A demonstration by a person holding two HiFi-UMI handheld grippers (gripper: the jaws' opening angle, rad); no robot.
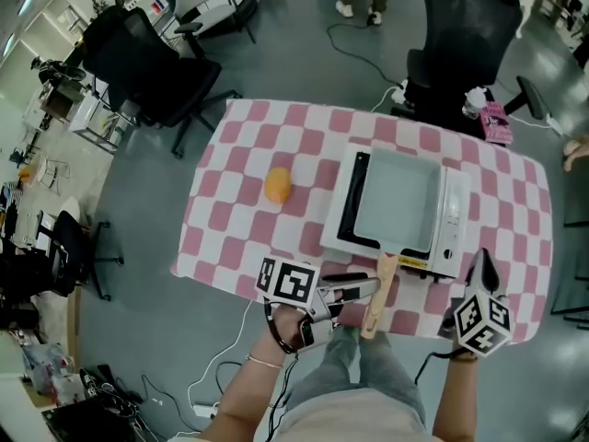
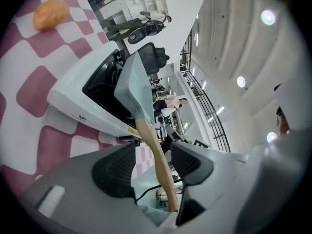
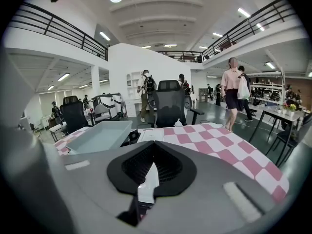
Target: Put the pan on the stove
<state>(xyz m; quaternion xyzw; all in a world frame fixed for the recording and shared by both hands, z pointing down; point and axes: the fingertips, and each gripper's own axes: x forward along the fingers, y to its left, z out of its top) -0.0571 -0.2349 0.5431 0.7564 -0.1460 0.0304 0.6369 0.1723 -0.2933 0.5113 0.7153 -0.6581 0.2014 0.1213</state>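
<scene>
- Your left gripper point(image 1: 366, 289) sits right at the near table edge, and in its own view point(image 2: 151, 161) the jaws stand apart with the wooden handle point(image 2: 157, 155) running between the two pads, clear of both: released, nothing clamped.
- Your right gripper point(image 1: 483, 263) hovers off the near right corner, just beside the stove. In its view point(image 3: 152, 165) the pads are pressed together at the tips with nothing between them: clenched and empty.
- From the head camera, the handle point(image 1: 378, 299) pokes out over the table's near edge towards you, with your left jaws lying alongside it.
- Next up, the pan point(image 1: 396, 201): square, pale grey-blue, sitting on top of the white stove point(image 1: 453, 217). The left gripper view shows the pan point(image 2: 133, 80) resting on the stove body point(image 2: 73, 92), and the right gripper view catches it point(image 3: 100, 136) off to the left.
- The stove stands on the pink-and-white checked tablecloth point(image 1: 230, 221), towards your right half of the table.
- Left of the stove, well apart from it, there's a small orange object point(image 1: 277, 184) on the cloth, up in the corner of the left gripper view too point(image 2: 51, 13).
- Beyond the table: two black office chairs point(image 1: 147, 72) point(image 1: 460, 44), and a person point(image 3: 233, 95) walking in the hall.
</scene>
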